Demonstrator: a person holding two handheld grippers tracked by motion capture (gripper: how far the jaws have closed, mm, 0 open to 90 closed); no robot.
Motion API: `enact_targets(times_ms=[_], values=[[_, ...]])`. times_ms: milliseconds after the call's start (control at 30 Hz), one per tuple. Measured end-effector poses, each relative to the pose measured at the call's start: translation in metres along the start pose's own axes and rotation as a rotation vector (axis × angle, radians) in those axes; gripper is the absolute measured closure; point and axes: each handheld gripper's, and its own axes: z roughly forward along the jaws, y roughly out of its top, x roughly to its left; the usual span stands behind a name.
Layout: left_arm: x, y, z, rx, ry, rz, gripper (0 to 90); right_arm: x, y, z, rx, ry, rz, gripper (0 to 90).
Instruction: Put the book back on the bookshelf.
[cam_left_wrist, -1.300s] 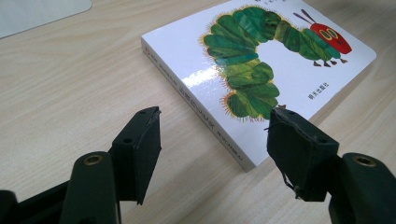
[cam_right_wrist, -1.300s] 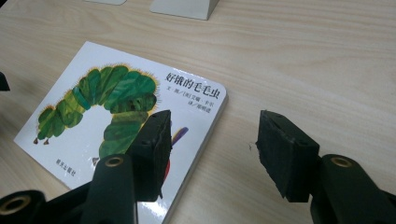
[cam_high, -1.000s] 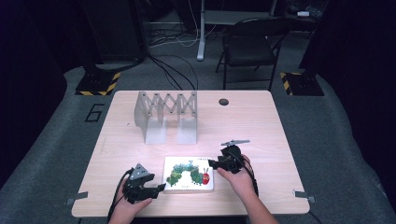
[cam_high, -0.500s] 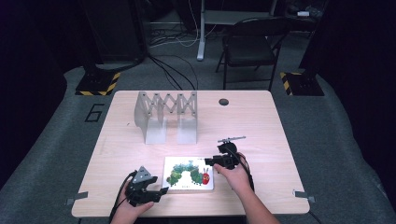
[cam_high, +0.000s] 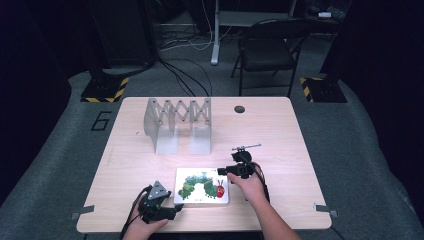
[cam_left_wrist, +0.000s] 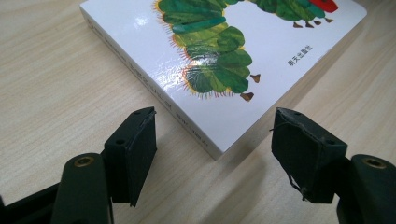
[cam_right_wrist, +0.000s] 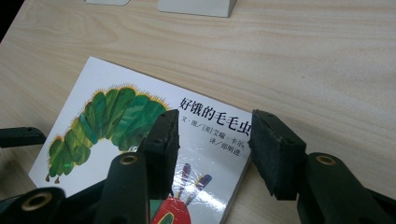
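A white picture book (cam_high: 202, 186) with a green caterpillar on its cover lies flat near the table's front edge. My left gripper (cam_high: 175, 210) sits at its near left corner. In the left gripper view that corner of the book (cam_left_wrist: 233, 60) pokes between the jaws of the left gripper (cam_left_wrist: 215, 116), and neither pad touches it. Those jaws are open and have just been opening. My right gripper (cam_high: 223, 171) is at the book's far right corner. There the right gripper (cam_right_wrist: 215, 116) stands open, one jaw over the cover (cam_right_wrist: 140, 116), the other past the edge.
A pale folding rack (cam_high: 177, 122) with a scissor lattice stands behind the book, mid-table. A dark round hole (cam_high: 239, 108) marks the wooden table (cam_high: 300, 140) near its far edge. A black chair (cam_high: 270, 45) stands on the floor beyond.
My right gripper has shifted a little to the left, onto the book's far right corner. The left hand has stayed put, its jaws slightly wider.
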Motion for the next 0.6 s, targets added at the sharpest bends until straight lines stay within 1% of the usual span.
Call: enact_targets(times_ms=[67,100,133,167,233,300,467,500,533,567,600], values=[[0.000,0.000,0.000,0.001,-0.002,0.015,31.1,-0.001,0.000,0.001,0.003,-0.005,0.005,52.3],[0.000,0.000,0.000,0.001,-0.002,0.015,31.1,-0.001,0.000,0.001,0.003,-0.005,0.005,52.3],[0.000,0.000,0.000,0.006,-0.008,0.016,31.1,-0.001,0.001,0.002,0.007,-0.007,0.019,52.3],[0.001,0.000,0.000,0.002,-0.006,0.022,31.1,-0.003,0.001,0.003,0.004,-0.007,0.008,52.3],[0.000,-0.001,0.001,-0.009,0.007,0.022,31.1,-0.004,0.002,0.004,0.007,-0.009,0.024,52.3],[-0.001,-0.001,0.002,-0.014,0.006,0.016,31.1,-0.006,0.002,0.005,0.010,-0.002,0.029,52.3],[-0.001,-0.001,0.002,-0.010,0.009,0.030,31.0,-0.010,0.002,0.006,0.014,0.007,0.036,52.2],[-0.002,-0.002,0.002,-0.016,0.003,0.021,30.9,-0.010,0.002,0.007,0.016,0.007,0.048,52.2],[-0.003,-0.002,0.003,-0.023,0.007,0.023,30.9,-0.011,0.002,0.007,0.015,0.006,0.042,52.1],[-0.003,-0.002,0.003,-0.016,0.016,0.033,30.9,-0.011,0.002,0.007,0.018,0.006,0.044,52.1],[-0.003,-0.002,0.003,-0.017,0.017,0.035,30.8,-0.011,0.002,0.007,0.018,0.010,0.045,51.9]])
